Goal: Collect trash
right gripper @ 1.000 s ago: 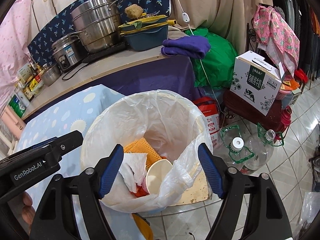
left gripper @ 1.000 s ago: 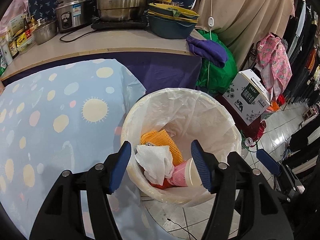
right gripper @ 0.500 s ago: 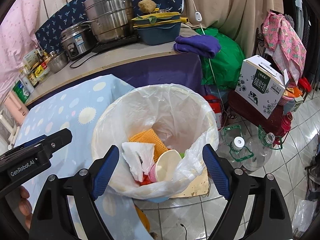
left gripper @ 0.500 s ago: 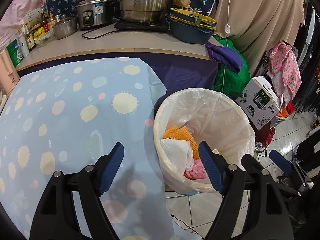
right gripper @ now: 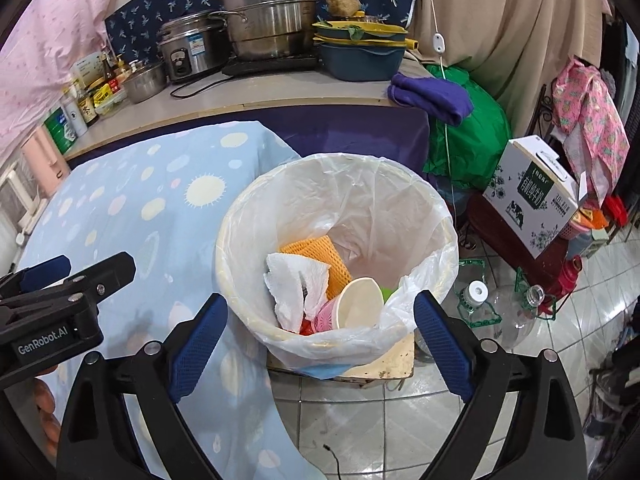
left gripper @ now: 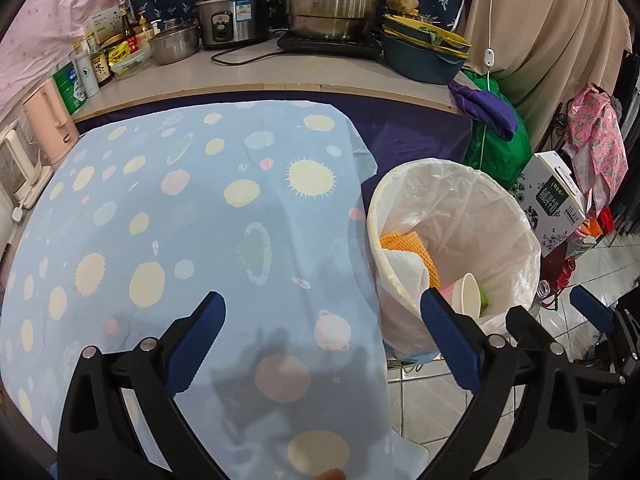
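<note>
A white bin [right gripper: 404,184] lined with a clear bag stands on the floor beside the table; it also shows in the left wrist view [left gripper: 516,216]. Inside lie a white paper towel [right gripper: 294,280], an orange mesh piece [right gripper: 320,254], a pink paper cup [right gripper: 354,306] and something green. My right gripper [right gripper: 320,350] is open and empty, above the bin's near rim. My left gripper [left gripper: 324,344] is open and empty, above the table's right edge, and appears at the left of the right wrist view [right gripper: 60,304].
The table has a blue cloth with sun and dot print [left gripper: 180,220]. Behind is a counter [left gripper: 280,72] with steel pots, a rice cooker, bowls and bottles. On the floor right of the bin are a milk carton box [right gripper: 536,196], plastic bottles [right gripper: 500,308] and a green bag [right gripper: 468,136].
My left gripper has moved left, from over the bin to over the tablecloth. My right gripper has drawn back a little from the bin. Both stay open and empty.
</note>
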A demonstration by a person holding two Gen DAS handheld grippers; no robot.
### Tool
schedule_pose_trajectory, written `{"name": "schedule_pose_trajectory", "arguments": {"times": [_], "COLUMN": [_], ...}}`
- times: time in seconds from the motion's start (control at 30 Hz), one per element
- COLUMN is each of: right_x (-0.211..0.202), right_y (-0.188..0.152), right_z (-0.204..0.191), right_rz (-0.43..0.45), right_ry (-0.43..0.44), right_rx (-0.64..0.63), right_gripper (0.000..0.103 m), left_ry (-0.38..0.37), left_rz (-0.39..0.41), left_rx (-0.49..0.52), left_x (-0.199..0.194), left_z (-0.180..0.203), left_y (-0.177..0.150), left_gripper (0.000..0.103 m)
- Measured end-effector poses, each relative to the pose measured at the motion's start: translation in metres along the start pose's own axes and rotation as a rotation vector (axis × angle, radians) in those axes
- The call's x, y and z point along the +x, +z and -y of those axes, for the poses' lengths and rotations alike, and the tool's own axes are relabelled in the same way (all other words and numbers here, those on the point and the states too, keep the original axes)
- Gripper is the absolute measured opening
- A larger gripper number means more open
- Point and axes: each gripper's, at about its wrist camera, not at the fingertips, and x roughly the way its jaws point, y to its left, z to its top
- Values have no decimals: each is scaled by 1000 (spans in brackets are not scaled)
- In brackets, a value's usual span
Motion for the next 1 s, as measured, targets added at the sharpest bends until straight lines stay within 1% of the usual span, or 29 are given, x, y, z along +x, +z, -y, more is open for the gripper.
{"name": "schedule_pose_trajectory", "arguments": {"times": [0.13,0.27,0.57,1.0], "right_x": [-8,-16,-22,-31], "right_y": [-4,-7,-13,-13], "right_z": [-4,-4,6,13], "right_rz": [-2,-6,-27,-26], "right_ry": [-11,-14,-23,-11], "right_rx": [-20,-23,-4,8], "right_gripper": [90,90,90,90], "left_ry": [10,33,61,92], "left_rz": [-19,-14,-6,-12], "left_rx": [-22,-17,-37,27], "left_x": [-7,-16,-29,-34], "left_z": [-7,-11,-22,-11], "left_y": [-8,-14,-19,-29], "left_gripper": [94,94,94,94]}}
